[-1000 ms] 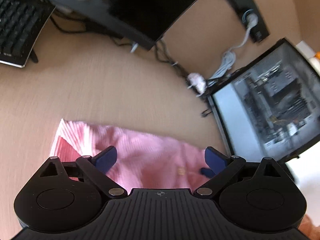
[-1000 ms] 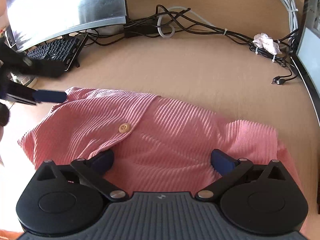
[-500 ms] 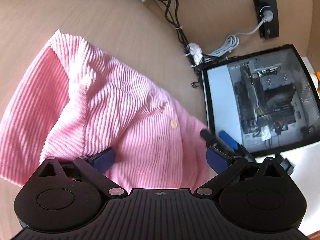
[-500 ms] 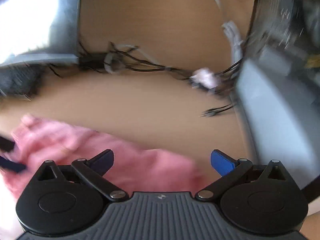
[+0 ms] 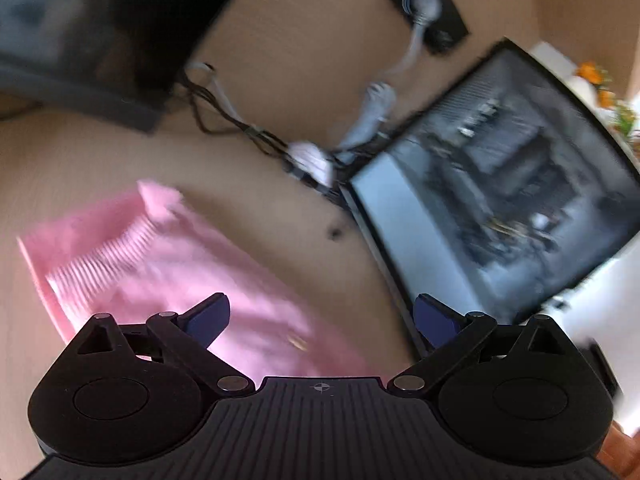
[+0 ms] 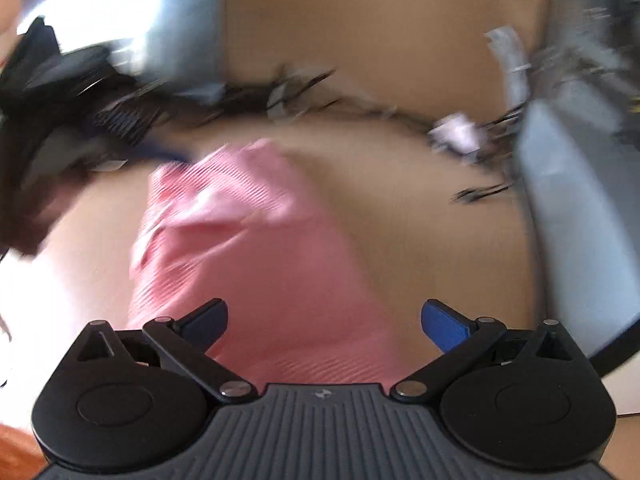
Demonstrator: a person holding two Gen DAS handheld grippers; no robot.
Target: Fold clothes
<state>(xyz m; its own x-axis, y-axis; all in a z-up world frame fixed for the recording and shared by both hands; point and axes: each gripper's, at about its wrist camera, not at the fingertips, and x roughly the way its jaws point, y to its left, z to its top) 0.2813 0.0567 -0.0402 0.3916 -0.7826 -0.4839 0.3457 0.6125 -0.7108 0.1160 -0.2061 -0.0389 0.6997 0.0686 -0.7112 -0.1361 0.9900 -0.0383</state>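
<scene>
Both wrist views look forward-down along own fingers, close above tan wooden desk; both blurred; share pink ribbed garment, tangled dark cables.

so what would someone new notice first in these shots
The pink ribbed garment stands out first, lying crumpled on the tan desk, just ahead of both pairs of open blue-tipped fingers. Next is the glass-sided computer case on the right, with a tangle of cables running along the back. Both views are motion-blurred.
</scene>
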